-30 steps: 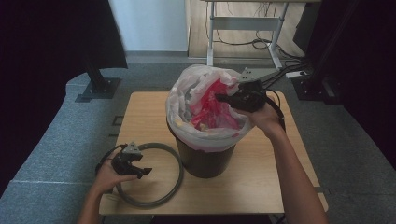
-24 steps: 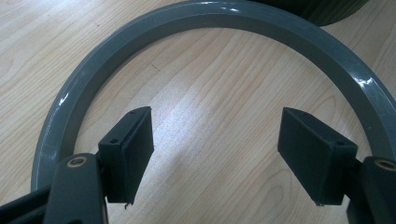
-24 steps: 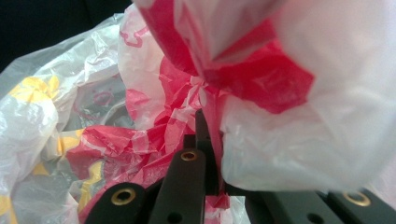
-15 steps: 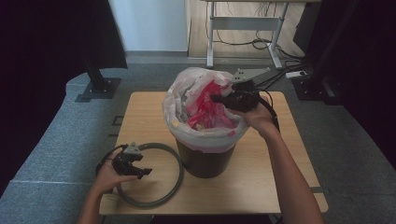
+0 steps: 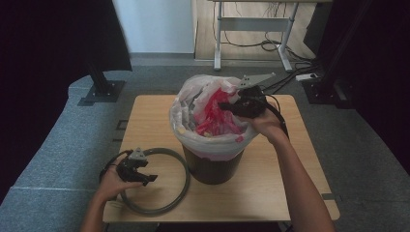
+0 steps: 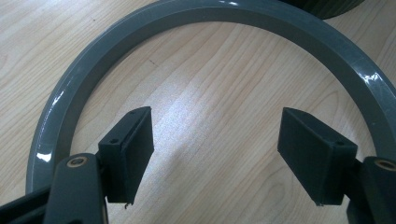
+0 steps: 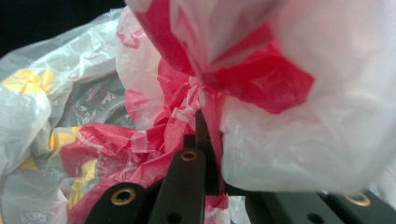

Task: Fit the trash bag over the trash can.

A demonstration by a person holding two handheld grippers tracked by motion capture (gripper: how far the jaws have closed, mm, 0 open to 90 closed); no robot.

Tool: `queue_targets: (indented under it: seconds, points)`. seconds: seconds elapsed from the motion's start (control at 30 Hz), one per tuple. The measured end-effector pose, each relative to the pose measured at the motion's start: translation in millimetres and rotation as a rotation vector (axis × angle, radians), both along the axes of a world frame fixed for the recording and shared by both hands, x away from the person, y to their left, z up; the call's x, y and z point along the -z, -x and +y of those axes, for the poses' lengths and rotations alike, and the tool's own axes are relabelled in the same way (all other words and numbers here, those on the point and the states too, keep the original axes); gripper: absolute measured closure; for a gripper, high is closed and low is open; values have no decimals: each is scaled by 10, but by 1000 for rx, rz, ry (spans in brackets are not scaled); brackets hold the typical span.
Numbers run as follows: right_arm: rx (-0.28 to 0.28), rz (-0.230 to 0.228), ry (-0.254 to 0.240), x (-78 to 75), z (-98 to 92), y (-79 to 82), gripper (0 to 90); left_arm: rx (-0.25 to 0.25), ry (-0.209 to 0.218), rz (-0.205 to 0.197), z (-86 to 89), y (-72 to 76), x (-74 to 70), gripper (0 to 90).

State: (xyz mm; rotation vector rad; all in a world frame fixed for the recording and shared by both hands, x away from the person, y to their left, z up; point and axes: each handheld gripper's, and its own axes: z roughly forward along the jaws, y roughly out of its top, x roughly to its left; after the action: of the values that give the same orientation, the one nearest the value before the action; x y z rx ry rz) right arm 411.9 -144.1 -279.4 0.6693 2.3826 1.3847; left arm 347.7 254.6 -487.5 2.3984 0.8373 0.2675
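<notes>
A dark bin point(image 5: 212, 162) stands near the middle of the table point(image 5: 270, 193), lined with a white plastic bag point(image 5: 193, 121) whose edge is folded down over the bin's rim. The right gripper point(image 5: 227, 105) reaches in over the bin's mouth from its right side, and its fingers point(image 7: 201, 135) are clenched on a fold of the red and white bag point(image 7: 261, 79) that lies inside the bin; in the right gripper view the thin film is pinched tight between the two black fingers and bunches up just above them. The grip at the top of the bin suggests the bag is being pulled or arranged so that the liner sits properly against the rim. To the left of the bin and nearer the person, a grey ring point(image 5: 179, 186) lies flat on the table, probably the hoop that presses down on the bin to hold a liner in place, set aside while the bag is handled. The left gripper point(image 5: 150, 179) rests low over the table inside that ring, its fingers point(image 6: 133, 149) released and standing wide apart with only bare wood between them; the ring curves around ahead of them and to both sides, not touching either finger, so it is within reach but not grasped.
</notes>
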Motion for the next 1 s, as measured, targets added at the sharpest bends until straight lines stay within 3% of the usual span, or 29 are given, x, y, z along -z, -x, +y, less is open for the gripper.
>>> queue_targets:
  seconds: [0.6,0.83,1.0]
  points:
    - [-17,79,105,117,58,-57,863,2,-4,7,0,-1,14,269]
    - [-11,113,207,169,113,-87,845,4,-6,8,-7,-1,20,269]
    - [-18,135,233,178,132,-100,828,3,-7,8,-1,-2,20,269]
